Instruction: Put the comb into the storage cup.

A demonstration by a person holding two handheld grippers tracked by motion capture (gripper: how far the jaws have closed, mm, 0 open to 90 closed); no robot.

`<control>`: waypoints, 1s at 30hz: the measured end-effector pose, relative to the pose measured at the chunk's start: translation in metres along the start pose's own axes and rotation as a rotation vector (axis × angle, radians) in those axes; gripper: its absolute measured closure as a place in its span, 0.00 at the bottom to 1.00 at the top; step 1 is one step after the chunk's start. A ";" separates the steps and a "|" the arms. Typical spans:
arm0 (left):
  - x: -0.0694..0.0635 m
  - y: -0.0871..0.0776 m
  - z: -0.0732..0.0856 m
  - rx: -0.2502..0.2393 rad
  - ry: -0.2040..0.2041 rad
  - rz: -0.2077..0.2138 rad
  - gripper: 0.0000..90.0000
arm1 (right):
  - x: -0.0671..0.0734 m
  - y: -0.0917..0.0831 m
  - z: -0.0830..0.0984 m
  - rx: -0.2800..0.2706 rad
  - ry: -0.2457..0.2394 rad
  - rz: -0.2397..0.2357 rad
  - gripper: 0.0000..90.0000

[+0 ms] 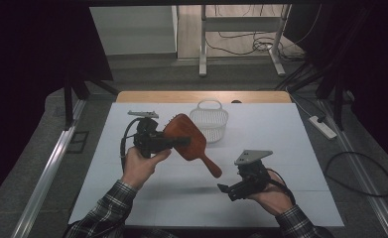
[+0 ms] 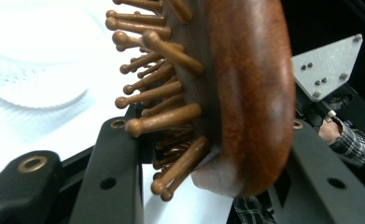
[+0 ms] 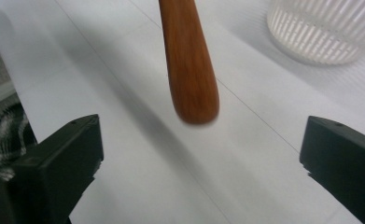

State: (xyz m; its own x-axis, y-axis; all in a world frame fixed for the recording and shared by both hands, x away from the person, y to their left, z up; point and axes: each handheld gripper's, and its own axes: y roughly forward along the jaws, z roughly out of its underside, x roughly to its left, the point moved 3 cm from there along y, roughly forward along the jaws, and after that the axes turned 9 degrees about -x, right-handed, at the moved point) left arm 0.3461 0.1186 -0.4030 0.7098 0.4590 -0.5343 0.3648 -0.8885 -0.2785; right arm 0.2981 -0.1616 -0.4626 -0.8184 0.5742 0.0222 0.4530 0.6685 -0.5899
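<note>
High view: my left tongs (image 1: 174,142) clamp wooden hairbrush (image 1: 189,139) by head, lifted over counter (image 1: 281,134). My right tongs (image 1: 225,191) gape wide, empty, just beyond handle tip. Handover looks done; next I carry brush toward white basket (image 1: 209,120), probably.

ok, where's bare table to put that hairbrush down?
Free: the white table right of the basket out to its right edge; the near strip between the two forearms; the left edge beside the left tool. Crowded: the middle, where the hairbrush hangs in the left tool, its handle tip just ahead of the open right tool.
</note>
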 end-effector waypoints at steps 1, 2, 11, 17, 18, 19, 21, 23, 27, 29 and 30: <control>0.001 -0.001 -0.001 -0.002 0.001 -0.004 0.67 | -0.001 -0.001 0.002 0.009 -0.010 0.005 0.00; 0.001 -0.001 -0.002 -0.002 0.002 -0.006 0.67 | -0.002 -0.002 0.004 0.016 -0.012 0.007 0.00; 0.009 -0.008 -0.013 -0.014 0.002 -0.040 0.67 | -0.009 -0.011 0.013 0.026 0.001 0.024 0.00; 0.015 -0.013 -0.022 -0.026 -0.006 -0.063 0.67 | -0.011 -0.018 0.019 0.023 0.018 0.030 0.00; 0.016 -0.014 -0.024 -0.029 -0.006 -0.065 0.67 | -0.012 -0.020 0.019 0.024 0.020 0.028 0.00; 0.017 -0.015 -0.025 -0.030 -0.006 -0.067 0.67 | -0.012 -0.021 0.021 0.022 0.023 0.027 0.00; 0.018 -0.017 -0.028 -0.035 -0.007 -0.072 0.67 | -0.013 -0.022 0.023 0.022 0.024 0.015 0.00; 0.019 -0.019 -0.031 -0.042 -0.008 -0.077 0.67 | -0.014 -0.024 0.026 0.032 0.020 0.002 0.00; 0.020 -0.022 -0.036 -0.054 -0.011 -0.087 0.67 | -0.016 -0.029 0.031 0.040 0.022 0.020 0.00; 0.022 -0.023 -0.039 -0.056 -0.010 -0.094 0.67 | -0.018 -0.033 0.032 0.029 0.034 0.029 0.00; 0.022 -0.023 -0.040 -0.059 -0.010 -0.098 0.67 | -0.018 -0.035 0.033 0.023 0.040 0.032 0.00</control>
State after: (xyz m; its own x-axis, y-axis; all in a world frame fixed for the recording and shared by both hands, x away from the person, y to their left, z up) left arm 0.3776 0.1492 -0.3760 0.6628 0.5437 -0.5148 0.4673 -0.8376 -0.2829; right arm 0.2858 -0.2109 -0.4690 -0.7886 0.6139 0.0353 0.4702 0.6390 -0.6088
